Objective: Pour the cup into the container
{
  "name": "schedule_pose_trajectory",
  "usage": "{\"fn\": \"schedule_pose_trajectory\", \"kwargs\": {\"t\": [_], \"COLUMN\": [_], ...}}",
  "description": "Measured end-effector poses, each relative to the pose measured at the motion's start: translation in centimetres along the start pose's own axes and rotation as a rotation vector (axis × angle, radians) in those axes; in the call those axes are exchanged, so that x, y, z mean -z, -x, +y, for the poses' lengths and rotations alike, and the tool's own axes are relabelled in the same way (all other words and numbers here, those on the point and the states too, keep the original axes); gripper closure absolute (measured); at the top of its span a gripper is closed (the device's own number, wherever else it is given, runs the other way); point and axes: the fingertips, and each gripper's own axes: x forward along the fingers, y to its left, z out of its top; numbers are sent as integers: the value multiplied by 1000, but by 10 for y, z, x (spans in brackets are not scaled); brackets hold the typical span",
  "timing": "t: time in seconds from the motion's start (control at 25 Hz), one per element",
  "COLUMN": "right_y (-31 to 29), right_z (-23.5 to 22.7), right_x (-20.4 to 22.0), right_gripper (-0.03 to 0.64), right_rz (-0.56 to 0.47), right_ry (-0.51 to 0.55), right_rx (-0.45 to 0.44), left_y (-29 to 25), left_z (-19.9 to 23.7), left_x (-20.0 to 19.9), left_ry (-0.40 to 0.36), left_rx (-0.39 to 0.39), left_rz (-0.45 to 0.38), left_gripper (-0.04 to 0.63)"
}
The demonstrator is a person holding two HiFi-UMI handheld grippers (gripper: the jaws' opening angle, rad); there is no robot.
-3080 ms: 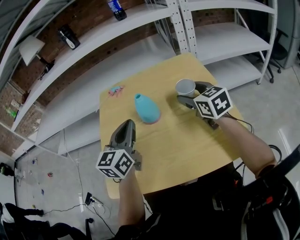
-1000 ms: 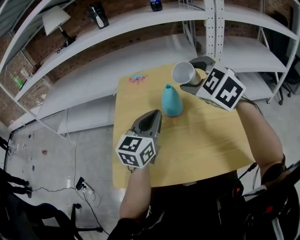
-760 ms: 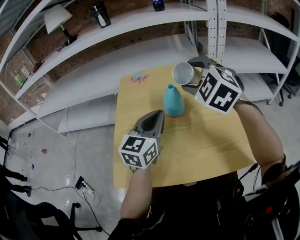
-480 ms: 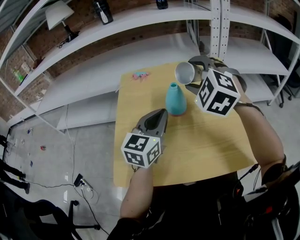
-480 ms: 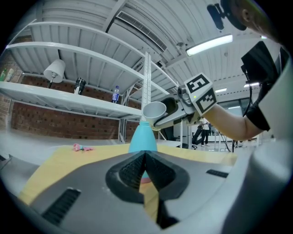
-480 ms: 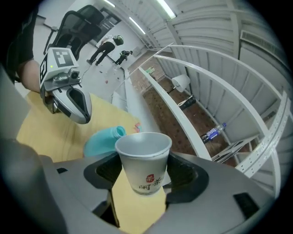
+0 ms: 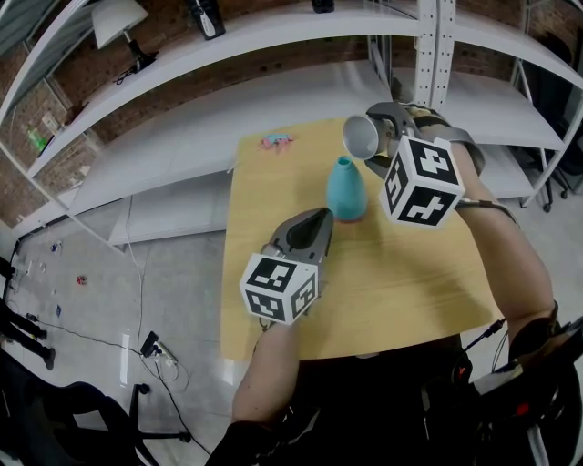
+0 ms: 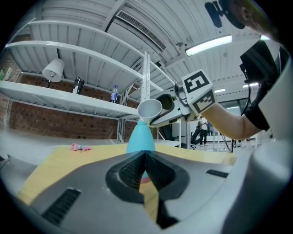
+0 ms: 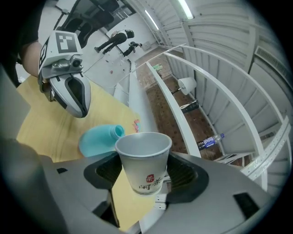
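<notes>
A white paper cup (image 7: 362, 136) (image 9: 143, 164) (image 8: 149, 109) is tipped on its side above the table, its mouth facing the teal vase. My right gripper (image 7: 375, 138) (image 9: 145, 176) is shut on the cup, just right of and above the vase's neck. The teal narrow-necked vase (image 7: 346, 190) (image 8: 140, 137) (image 9: 98, 138) stands upright on the yellow table (image 7: 401, 282). My left gripper (image 7: 312, 226) (image 8: 145, 160) is shut with nothing in it, hovering near the vase's front left side.
A small pink object (image 7: 274, 141) lies at the table's far left corner. White metal shelving (image 7: 273, 55) runs behind the table, holding a lamp (image 7: 118, 18) and a bottle. Grey floor with cables lies to the left.
Since 3.1 s ago my right gripper has lifted the cup off the table and tilted it toward the vase's mouth. Over the last second both grippers shifted only slightly.
</notes>
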Motion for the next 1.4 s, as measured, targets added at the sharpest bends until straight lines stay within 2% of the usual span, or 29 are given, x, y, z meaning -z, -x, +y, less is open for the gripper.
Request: {"fn": "schedule_pose_trajectory", "kwargs": {"t": [0.96, 1.4], "right_y": [-2, -3], "right_z": [2, 0], "right_x": [-5, -7], "right_gripper": [307, 307], "right_rz": [51, 63], "right_ry": [166, 202], "right_rx": [29, 25], "left_y": [-1, -1], "left_z": [-3, -3], "left_x": [0, 1], "left_ry": [0, -1], "left_rx": [10, 11], "left_rz": [3, 3], "left_gripper": [596, 597]}}
